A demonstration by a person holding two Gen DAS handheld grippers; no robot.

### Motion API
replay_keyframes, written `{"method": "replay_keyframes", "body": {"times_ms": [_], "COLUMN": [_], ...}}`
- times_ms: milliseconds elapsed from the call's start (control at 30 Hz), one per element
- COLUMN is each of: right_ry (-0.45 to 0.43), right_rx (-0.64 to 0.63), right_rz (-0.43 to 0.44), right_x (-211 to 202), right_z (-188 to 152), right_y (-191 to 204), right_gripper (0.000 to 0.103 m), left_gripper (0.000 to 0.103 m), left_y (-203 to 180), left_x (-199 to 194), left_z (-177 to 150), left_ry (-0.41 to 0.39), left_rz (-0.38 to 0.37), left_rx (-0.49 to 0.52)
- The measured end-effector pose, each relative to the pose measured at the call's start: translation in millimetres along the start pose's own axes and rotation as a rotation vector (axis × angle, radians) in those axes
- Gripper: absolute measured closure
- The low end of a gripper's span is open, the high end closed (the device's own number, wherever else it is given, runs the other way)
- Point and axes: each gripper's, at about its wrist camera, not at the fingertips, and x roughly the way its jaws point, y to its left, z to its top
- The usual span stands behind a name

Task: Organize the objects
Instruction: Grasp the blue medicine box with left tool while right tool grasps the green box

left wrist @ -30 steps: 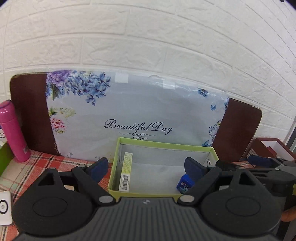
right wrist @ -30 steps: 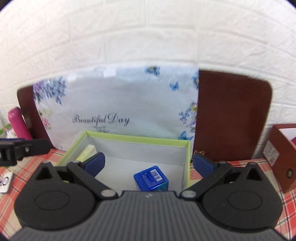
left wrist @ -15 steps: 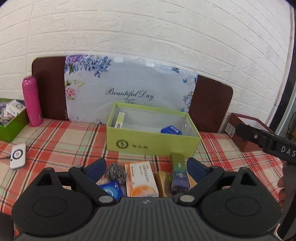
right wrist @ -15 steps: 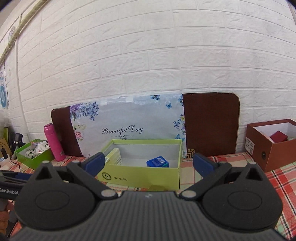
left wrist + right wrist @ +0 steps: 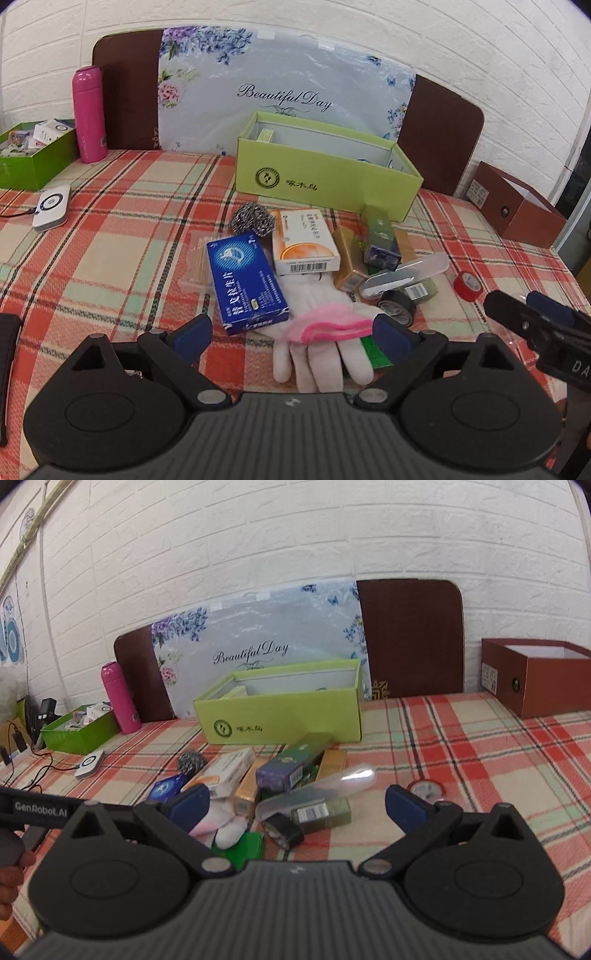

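both views are bright and evenly lit, with soft, faint shadows under the clutter. glare streaks the glossy floral board (image 5: 284,92) and the clear tube (image 5: 325,786). fisheye bending curves the brick wall (image 5: 295,535) and tablecloth (image 5: 110,221) toward the dark corners. the centre is sharp; the left gripper (image 5: 291,332) and right gripper (image 5: 299,808) look slightly soft.

I see bare checked tablecloth (image 5: 122,221) open on the left, and more on the far right (image 5: 461,746). The middle is crowded — a clutter pile (image 5: 314,258) sits just near the green box (image 5: 325,177), the white glove (image 5: 325,332) nearest.
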Motion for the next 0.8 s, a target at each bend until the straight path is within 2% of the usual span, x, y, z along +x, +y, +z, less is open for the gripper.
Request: {"method": "replay_keyframes", "body": {"times_ms": [100, 233, 367, 500, 667, 700, 767, 800], "right_ry": [0.040, 0.151, 0.156, 0.152, 0.182, 0.188, 0.196, 0.201], "right_rx": [0.020, -0.061, -0.086, -0.057, -0.051, -0.055, -0.069, -0.082], "right_rz": [0.025, 0.029, 0.040, 0.026, 0.008, 0.007, 0.009, 0.009], "right_x": [5.4, 18.5, 17.7, 17.0, 19.6, 20.8, 24.0, 26.4], "right_z": [-20.0, -36.4, -38.8, -36.4, -40.5, -41.2, -43.0, -44.2], "right_y": [5.3, 23.1, 29.8, 24.6, 22.2, 23.1, 25.8, 27.6], "right_gripper": [0.000, 0.000, 0.000, 0.000, 0.000, 0.000, 0.000, 0.000], "left_gripper": [0.006, 0.006, 0.006, 0.006, 0.008, 0.011, 0.040, 0.042], "left_y": [10.2, 20.3, 24.4, 27.3, 26.8, 28.4, 37.5, 45.4], "left_x": [3.7, 9.1, 16.7, 36.4, 77.6, 84.9, 92.5, 93.7], "left_z": [-7.5, -11.5, -2.3, 17.2, 27.9, 27.4, 24.7, 22.6], "left_ry": [0.022, 0.040, 0.027, -0.012, 0.045, 0.065, 0.099, 0.124], "left_rz": [0.030, 0.058, 0.067, 0.082, 0.093, 0.094, 0.064, 0.047], "left_rx": [-0.029, -0.052, -0.061, -0.091, -0.087, -0.075, -0.077, -0.101]}}
